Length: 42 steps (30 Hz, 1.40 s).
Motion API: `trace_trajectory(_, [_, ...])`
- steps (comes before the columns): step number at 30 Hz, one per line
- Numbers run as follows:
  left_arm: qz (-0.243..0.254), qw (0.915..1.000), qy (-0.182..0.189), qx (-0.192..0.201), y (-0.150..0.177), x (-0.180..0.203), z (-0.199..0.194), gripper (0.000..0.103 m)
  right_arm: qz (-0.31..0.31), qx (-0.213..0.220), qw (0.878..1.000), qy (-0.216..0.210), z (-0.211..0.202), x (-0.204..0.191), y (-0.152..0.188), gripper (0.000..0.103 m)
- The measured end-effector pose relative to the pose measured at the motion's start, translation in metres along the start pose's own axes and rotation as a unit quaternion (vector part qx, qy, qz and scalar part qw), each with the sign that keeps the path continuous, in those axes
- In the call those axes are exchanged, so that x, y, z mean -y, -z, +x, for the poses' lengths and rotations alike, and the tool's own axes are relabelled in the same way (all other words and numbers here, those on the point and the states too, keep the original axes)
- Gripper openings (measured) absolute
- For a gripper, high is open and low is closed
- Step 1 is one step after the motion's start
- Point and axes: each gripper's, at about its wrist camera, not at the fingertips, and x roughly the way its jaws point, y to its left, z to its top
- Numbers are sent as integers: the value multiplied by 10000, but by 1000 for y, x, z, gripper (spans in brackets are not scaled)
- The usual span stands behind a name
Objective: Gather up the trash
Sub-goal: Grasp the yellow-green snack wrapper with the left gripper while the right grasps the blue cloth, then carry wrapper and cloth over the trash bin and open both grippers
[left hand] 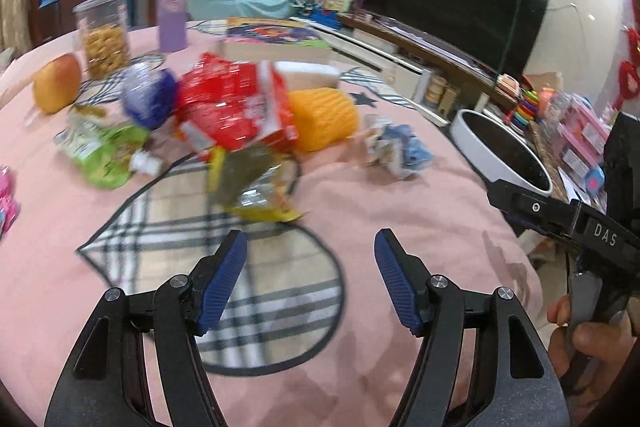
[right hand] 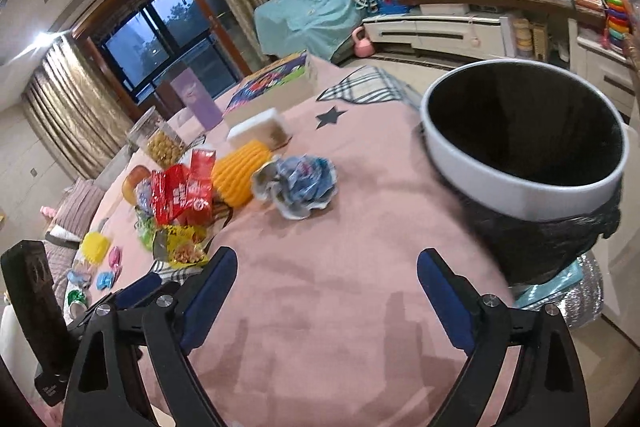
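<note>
Left wrist view: left gripper (left hand: 311, 243) hangs over the pink tablecloth (left hand: 420, 195), jaws apart, nothing between the two blue pads (left hand: 224, 279). Trash count ahead of it: one yellow-green foil wrapper (left hand: 256, 183) just beyond the fingertips, one red snack bag (left hand: 236, 103) behind that, one green pouch (left hand: 104, 155) ahead-left, one blue wrapper (left hand: 150, 99) beside the red bag, one crumpled blue-white wrapper (left hand: 396, 151) ahead-right, lying apart from the pile. Non-trash items: one yellow ribbed object (left hand: 326, 119) touching the red bag's right side, one apple (left hand: 56, 87) and one clear jar of snacks (left hand: 105, 35) far ahead-left, one purple bottle (left hand: 173, 13) behind them. One white-rimmed bin (left hand: 472, 135) sits off the right table edge. Right wrist view: right gripper (right hand: 327, 267) released, jaws wide, empty, pink cloth below. Same bin (right hand: 520, 187), black liner inside, stands ahead-right, close. Crumpled blue-white wrapper (right hand: 296, 183) lies ahead, slightly left; the pile is farther ahead-left. One hand (left hand: 580, 339) grips the right tool's handle at the left view's right edge.
</note>
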Motion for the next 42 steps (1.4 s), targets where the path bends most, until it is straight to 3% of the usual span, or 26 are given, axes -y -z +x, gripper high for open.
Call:
trace_trajectory(13, [-497, 9982, -246, -228, 6, -35, 9, 77, -392, -165, 9991, 68, 34, -26, 5, 94])
trace_trajectory(20, [-601, 9978, -160, -235, -12, -35, 22, 79, -515, -252, 9983, 89, 55, -32, -13, 94])
trace_trajectory(26, [-561, 9978, -295, -209, -19, -32, 36, 78, -566, -352, 9976, 212, 80, -33, -31, 94])
trace_trajectory(27, [-569, 9977, -295, -217, -19, -32, 38, 76, -556, -371, 9975, 222, 83, -33, -33, 94])
trace_trajectory(30, [-534, 9978, -176, -352, -17, -32, 46, 42, -538, -394, 9974, 278, 93, -31, -35, 92])
trace_trajectory(31, [-524, 9977, -125, -401, -17, -33, 48, 34, -533, -401, 9973, 318, 95, -30, -35, 89])
trace_trajectory(32, [-514, 9979, -108, -388, -16, -32, 48, 34, -527, -403, 9972, 342, 96, -29, -34, 75])
trace_trajectory(33, [-501, 9981, -96, -342, -15, -32, 47, 34, -525, -420, 9971, 353, 97, -29, -33, 54])
trace_trajectory(36, [-472, 9983, -16, -331, -13, -30, 44, 33, -478, -400, 9976, 295, 93, -25, -30, 30])
trace_trajectory(42, [-335, 9987, 170, -342, -10, -14, 35, 33, -435, -339, 9983, 175, 75, -20, -25, 26])
